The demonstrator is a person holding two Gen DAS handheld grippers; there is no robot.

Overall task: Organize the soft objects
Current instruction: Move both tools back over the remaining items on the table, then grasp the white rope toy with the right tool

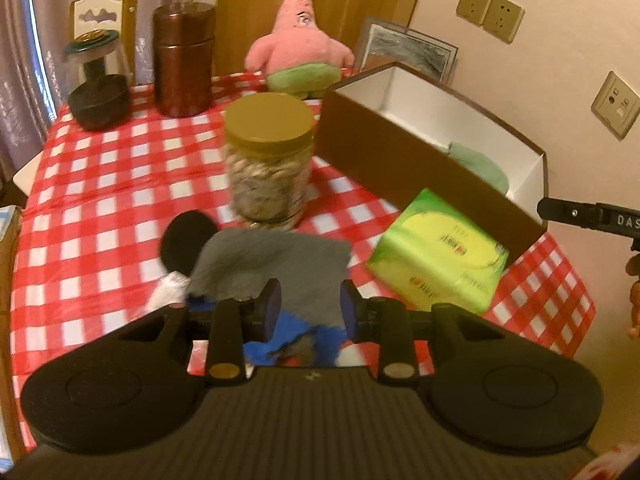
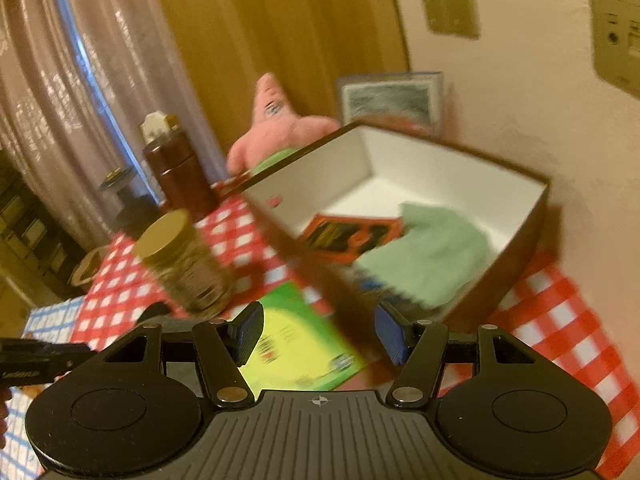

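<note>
From the left wrist, the left gripper (image 1: 308, 306) has its jaws apart over a grey cloth (image 1: 276, 264) lying on the checked tablecloth (image 1: 100, 184); whether the pads touch it cannot be told. Just ahead stands a gold-lidded jar (image 1: 269, 160), a green packet (image 1: 436, 256) lies ahead to the right against the brown box (image 1: 400, 168), and a pink plush star (image 1: 300, 44) sits far ahead. From the right wrist, the right gripper (image 2: 318, 332) is open and empty above the green packet (image 2: 296, 344), with the box's near wall (image 2: 320, 272) directly ahead and a pale green cloth (image 2: 432, 256) inside it.
</note>
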